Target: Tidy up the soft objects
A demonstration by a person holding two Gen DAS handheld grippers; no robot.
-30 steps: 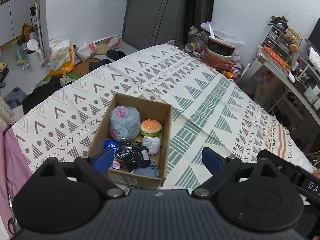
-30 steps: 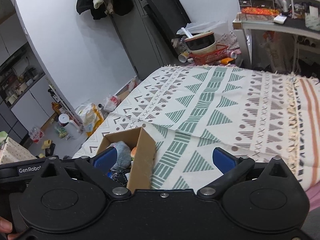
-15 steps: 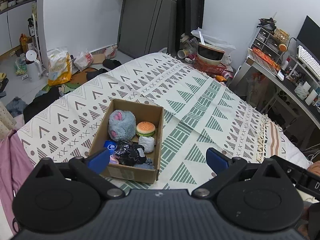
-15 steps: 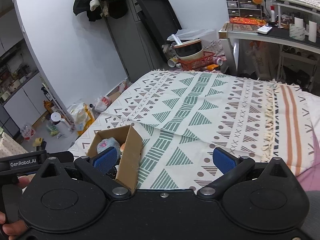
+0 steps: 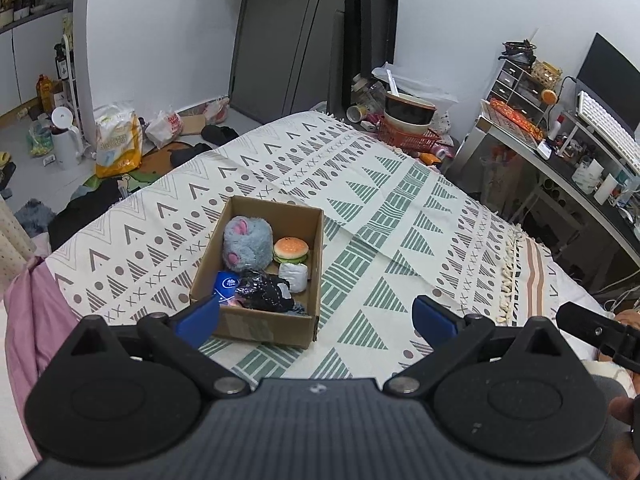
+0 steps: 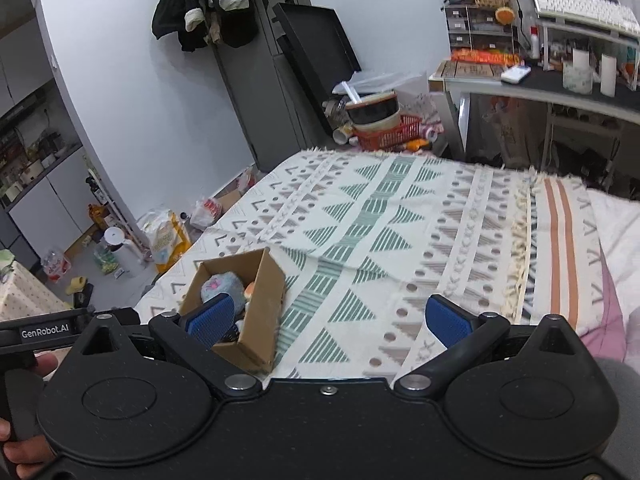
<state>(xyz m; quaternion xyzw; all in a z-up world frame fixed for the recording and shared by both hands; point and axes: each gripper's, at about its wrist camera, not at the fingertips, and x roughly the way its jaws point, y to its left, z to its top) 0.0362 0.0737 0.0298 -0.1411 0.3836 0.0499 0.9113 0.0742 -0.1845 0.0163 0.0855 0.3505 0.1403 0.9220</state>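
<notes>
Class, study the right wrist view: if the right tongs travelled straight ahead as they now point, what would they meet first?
Probably the patterned bedspread; the open right tongs point past the cardboard box, which sits left, though depth is unclear.

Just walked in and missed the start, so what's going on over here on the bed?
A person is holding a two-finger gripper in each hand above a bed with a patterned blanket. A cardboard box sits on it, holding soft things: a grey plush toy, a burger toy, a white roll and a dark bundle. The left gripper and right gripper are both open and empty, hovering short of the box. No loose items show on the blanket.
</notes>
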